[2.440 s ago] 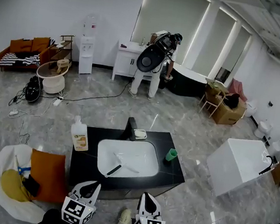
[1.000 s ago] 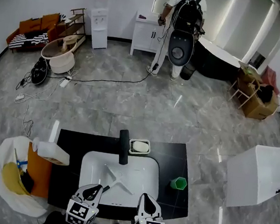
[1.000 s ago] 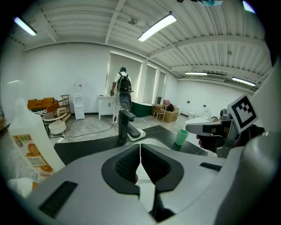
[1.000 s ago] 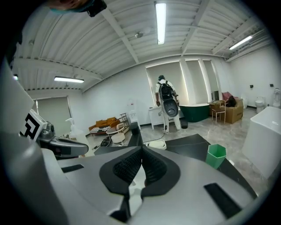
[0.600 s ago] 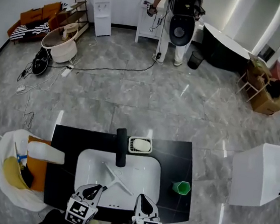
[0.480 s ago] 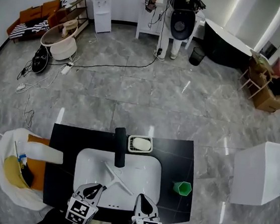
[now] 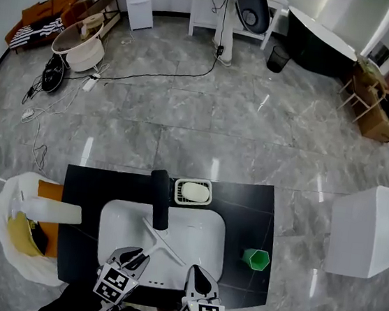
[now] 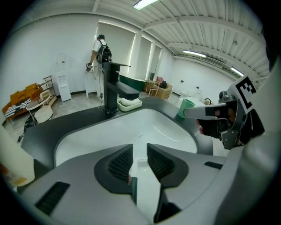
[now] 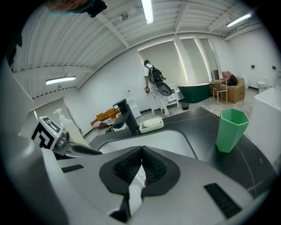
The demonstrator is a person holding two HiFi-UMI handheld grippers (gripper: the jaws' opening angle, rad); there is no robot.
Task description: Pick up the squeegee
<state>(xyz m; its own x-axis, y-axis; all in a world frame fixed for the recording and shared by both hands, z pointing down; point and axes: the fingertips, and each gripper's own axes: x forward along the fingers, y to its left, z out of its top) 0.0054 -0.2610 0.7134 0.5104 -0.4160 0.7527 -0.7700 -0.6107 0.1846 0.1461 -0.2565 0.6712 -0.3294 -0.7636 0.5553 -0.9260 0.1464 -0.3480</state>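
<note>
Only the head view shows the white-bladed, black-handled squeegee (image 7: 162, 236) lying in the white sink basin (image 7: 113, 213) of the black bench (image 7: 83, 188). The left hand-held gripper (image 8: 139, 161), near the handle, is opening, nothing between its jaws. The right hand-held gripper (image 9: 141, 165) is pressed together, empty.
</note>
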